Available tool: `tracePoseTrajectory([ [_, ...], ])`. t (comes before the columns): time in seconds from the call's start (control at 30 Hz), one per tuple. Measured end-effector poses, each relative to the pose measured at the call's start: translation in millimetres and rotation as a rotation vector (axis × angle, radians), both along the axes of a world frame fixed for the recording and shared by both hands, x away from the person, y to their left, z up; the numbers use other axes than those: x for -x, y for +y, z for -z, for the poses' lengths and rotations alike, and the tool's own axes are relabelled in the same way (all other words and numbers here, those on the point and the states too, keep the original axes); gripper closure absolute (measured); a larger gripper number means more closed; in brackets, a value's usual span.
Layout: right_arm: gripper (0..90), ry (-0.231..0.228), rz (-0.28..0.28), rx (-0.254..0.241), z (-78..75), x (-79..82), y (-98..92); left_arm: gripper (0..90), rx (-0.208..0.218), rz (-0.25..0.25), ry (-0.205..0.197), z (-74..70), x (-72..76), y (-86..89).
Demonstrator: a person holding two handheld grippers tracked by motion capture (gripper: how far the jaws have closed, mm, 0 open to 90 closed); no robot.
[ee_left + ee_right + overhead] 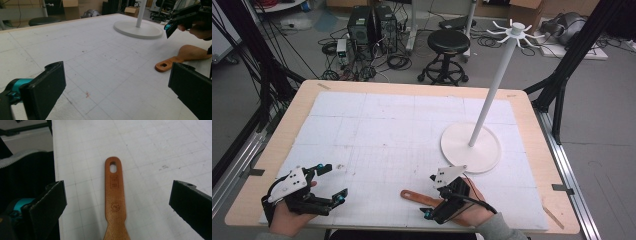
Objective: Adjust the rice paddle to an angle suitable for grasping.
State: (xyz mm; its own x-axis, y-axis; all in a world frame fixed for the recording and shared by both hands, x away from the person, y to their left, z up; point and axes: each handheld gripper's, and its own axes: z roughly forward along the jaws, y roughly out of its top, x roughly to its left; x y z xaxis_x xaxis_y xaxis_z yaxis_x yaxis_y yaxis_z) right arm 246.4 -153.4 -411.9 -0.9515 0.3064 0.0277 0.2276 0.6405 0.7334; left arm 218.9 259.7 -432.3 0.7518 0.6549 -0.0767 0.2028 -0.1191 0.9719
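A brown wooden spatula (414,196) lies flat on the white gridded mat (377,130) near the front edge, its handle with the hanging hole pointing left. My right gripper (430,196) hovers just above it, open. In the right gripper view the handle (114,192) runs up between the two wide-apart jaws of the right gripper (122,203), and neither pad touches it. My left gripper (333,183) rests at the front left, open, with nothing between its jaws. The left gripper view looks past the left gripper (117,87) at the spatula (180,56) on the right.
A white stand (471,150) with a round base, tall pole and hook ring on top stands on the mat's right side, just behind the right hand. The wooden table edge (257,200) frames the mat. A stool (448,45) and computers stand on the floor behind.
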Motion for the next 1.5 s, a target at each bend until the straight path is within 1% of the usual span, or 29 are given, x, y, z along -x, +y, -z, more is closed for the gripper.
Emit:
tracePoseTrajectory([
  [0.17,0.0,-0.014,-0.008,0.054,4.2,1.0,4.0,1.8,-0.004,0.001,0.001,0.4,-0.2,0.0],
  [0.37,0.1,-0.015,0.003,0.103,7.4,0.9,9.4,1.7,-0.004,0.0,0.002,0.2,0.1,-0.6],
  [0.5,0.3,-0.007,0.005,0.13,9.5,0.6,10.9,1.7,-0.011,0.002,0.007,1.1,-0.3,-0.9],
  [0.63,0.5,0.003,0.015,0.136,10.3,-1.1,11.6,1.7,-0.003,-0.004,0.003,0.5,-0.1,0.8],
  [0.7,3.3,0.013,0.021,0.146,11.1,-1.8,11.6,1.7,-0.005,-0.004,0.005,0.9,-0.1,0.5],
  [0.8,4.0,0.041,0.03,0.174,12.9,-2.9,12.1,1.7,-0.008,-0.003,0.007,1.2,1.0,-0.2],
  [0.87,5.0,0.045,0.04,0.204,13.4,-2.8,13.9,1.7,-0.009,-0.005,0.003,0.7,1.8,0.5],
  [0.9,6.2,0.039,0.033,0.215,13.3,-3.3,14.8,1.7,-0.005,-0.006,0.003,0.5,1.8,0.7],
  [0.93,9.5,0.036,0.033,0.223,12.7,-3.0,15.6,1.8,-0.003,-0.006,0.004,0.5,1.6,0.8],
  [0.97,14.9,0.036,0.028,0.228,12.0,-3.0,16.3,1.7,-0.004,-0.006,0.005,0.9,1.2,0.7],
  [1.03,21.0,0.025,0.028,0.236,9.5,-1.9,17.3,1.7,-0.008,-0.004,0.008,1.6,0.8,0.1],
  [1.07,23.8,0.024,0.025,0.238,8.8,-2.0,17.4,1.7,-0.013,-0.002,0.008,1.6,0.9,0.1],
  [1.13,30.2,0.035,0.021,0.246,7.5,-2.6,17.6,1.8,-0.009,0.0,0.009,1.6,1.5,0.2],
  [1.2,33.9,0.047,0.024,0.26,7.4,-3.8,18.2,1.7,-0.01,0.002,0.002,1.6,2.6,0.8],
  [1.3,41.5,0.066,0.013,0.284,7.2,-5.2,20.2,1.8,-0.009,-0.001,0.001,1.2,3.4,1.2],
  [1.33,43.7,0.064,0.01,0.296,7.0,-5.4,21.6,1.7,-0.011,0.0,0.002,1.3,3.6,1.5],
  [1.4,46.4,0.065,0.003,0.326,5.9,-5.6,24.3,1.7,-0.012,-0.002,0.005,1.7,4.5,1.5],
  [1.5,49.2,0.082,-0.009,0.365,4.3,-5.9,28.7,1.7,-0.013,-0.005,0.006,1.7,5.6,2.7],
])
